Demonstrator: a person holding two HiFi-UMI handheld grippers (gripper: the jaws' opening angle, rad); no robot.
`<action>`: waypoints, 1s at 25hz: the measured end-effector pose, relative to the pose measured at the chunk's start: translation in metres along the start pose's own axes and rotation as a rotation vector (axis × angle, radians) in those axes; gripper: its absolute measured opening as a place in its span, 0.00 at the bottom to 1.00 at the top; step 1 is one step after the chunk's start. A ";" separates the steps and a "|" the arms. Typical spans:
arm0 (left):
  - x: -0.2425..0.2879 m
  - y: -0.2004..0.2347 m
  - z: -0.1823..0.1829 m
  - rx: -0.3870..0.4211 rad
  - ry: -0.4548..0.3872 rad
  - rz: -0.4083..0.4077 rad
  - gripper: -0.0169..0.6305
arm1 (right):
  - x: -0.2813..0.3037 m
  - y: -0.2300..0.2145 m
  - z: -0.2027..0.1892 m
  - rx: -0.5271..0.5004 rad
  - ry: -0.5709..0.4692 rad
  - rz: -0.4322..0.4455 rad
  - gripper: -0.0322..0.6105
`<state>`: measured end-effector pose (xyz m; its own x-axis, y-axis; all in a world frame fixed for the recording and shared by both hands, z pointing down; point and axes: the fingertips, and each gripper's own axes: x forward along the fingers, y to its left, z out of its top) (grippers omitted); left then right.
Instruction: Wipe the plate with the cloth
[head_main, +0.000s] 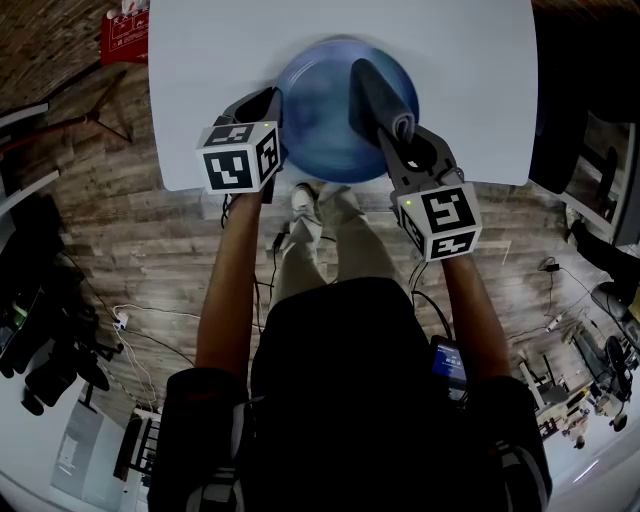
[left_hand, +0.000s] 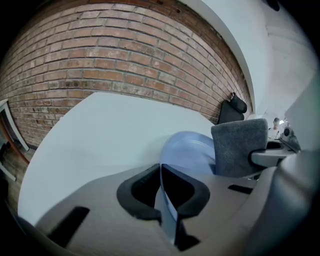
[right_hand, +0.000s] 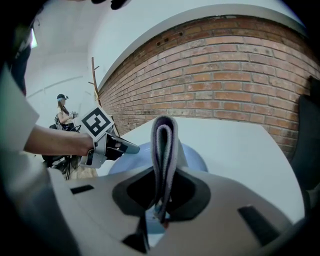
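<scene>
While the left gripper (head_main: 274, 108) clamps the rim of the blue plate (head_main: 325, 115) at its nine o'clock side, the right gripper (head_main: 404, 138) has its jaws closed on the folded grey cloth (head_main: 378, 92), which lies over the plate's three o'clock half. The plate is on the white table (head_main: 200, 90), near its six o'clock edge.

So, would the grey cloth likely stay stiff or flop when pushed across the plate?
Probably soft but not limp: the cloth, folded double in the right gripper's jaws, holds its shape. Likely light; its fuzzy nap should drag on the plate rather than slip.
</scene>
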<state>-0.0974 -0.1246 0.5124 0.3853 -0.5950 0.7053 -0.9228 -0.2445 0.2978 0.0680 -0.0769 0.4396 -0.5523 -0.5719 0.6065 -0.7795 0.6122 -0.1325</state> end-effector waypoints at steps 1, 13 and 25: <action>0.000 0.000 0.000 0.001 0.001 0.000 0.07 | 0.001 -0.001 0.003 -0.013 0.000 0.001 0.13; 0.000 -0.004 0.001 -0.009 0.003 -0.010 0.07 | 0.009 -0.016 0.031 -0.263 0.025 -0.010 0.13; 0.001 -0.003 0.000 -0.016 -0.002 -0.015 0.07 | 0.045 -0.004 0.012 -0.650 0.227 0.017 0.13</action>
<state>-0.0942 -0.1244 0.5116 0.3991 -0.5928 0.6995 -0.9167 -0.2414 0.3184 0.0432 -0.1118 0.4575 -0.4320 -0.4745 0.7670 -0.3966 0.8637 0.3109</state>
